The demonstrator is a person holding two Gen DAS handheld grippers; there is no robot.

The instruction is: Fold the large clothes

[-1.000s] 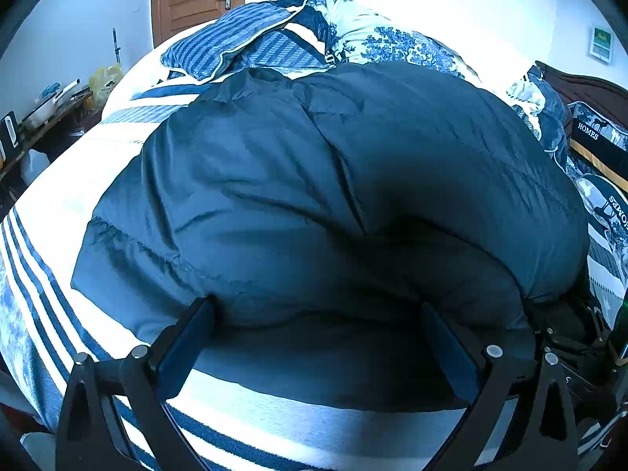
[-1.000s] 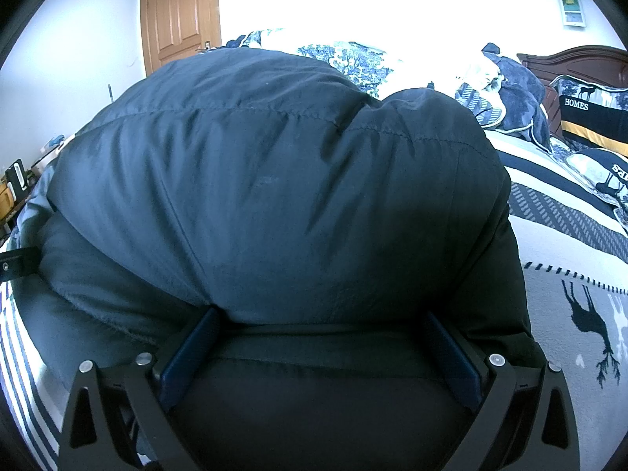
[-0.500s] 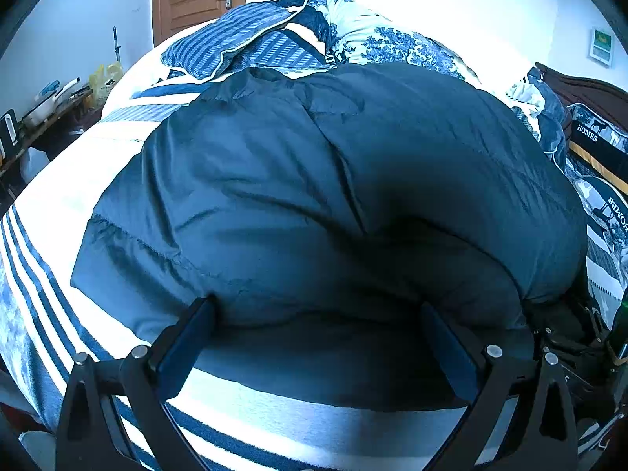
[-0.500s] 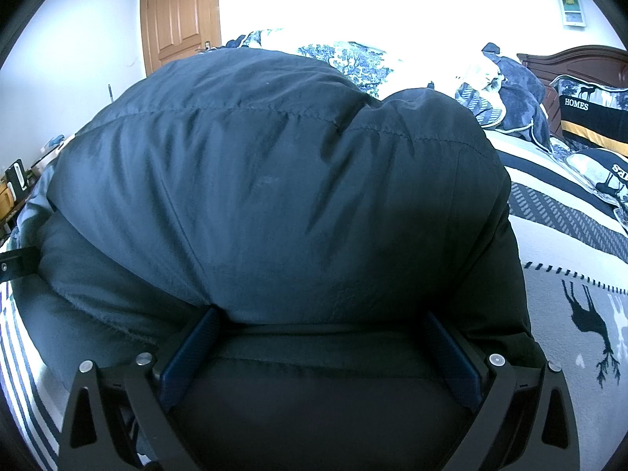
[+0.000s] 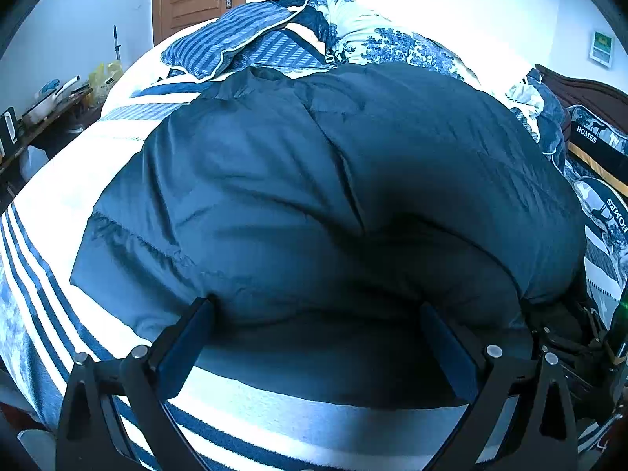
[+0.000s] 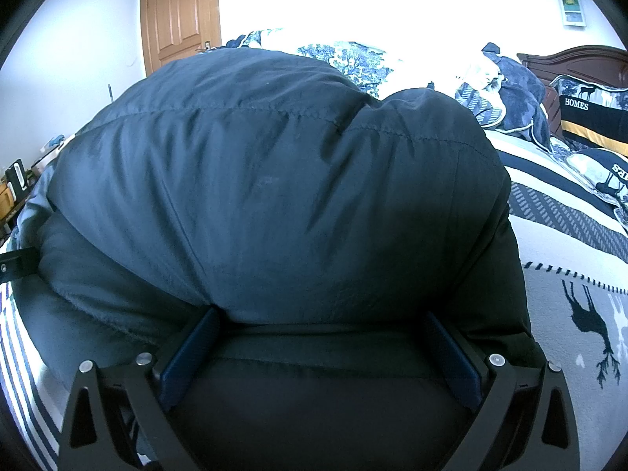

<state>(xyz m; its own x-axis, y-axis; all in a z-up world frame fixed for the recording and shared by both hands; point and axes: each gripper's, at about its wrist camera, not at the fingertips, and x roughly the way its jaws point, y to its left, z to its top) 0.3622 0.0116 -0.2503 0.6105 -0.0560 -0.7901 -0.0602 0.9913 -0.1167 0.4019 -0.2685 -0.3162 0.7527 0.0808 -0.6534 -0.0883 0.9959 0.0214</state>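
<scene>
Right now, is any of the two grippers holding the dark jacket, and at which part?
Nothing is held. The left gripper and the right gripper are both open, their fingers spread wide at the near edge of the dark puffy jacket.

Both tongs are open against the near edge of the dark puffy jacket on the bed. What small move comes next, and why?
Probably close both tongs on the near edge. The left tongs and right tongs stand open with the jacket bulging between the fingers, gripped by neither. It lies bunched on the striped bedspread, so it needs holding before folding.
</scene>
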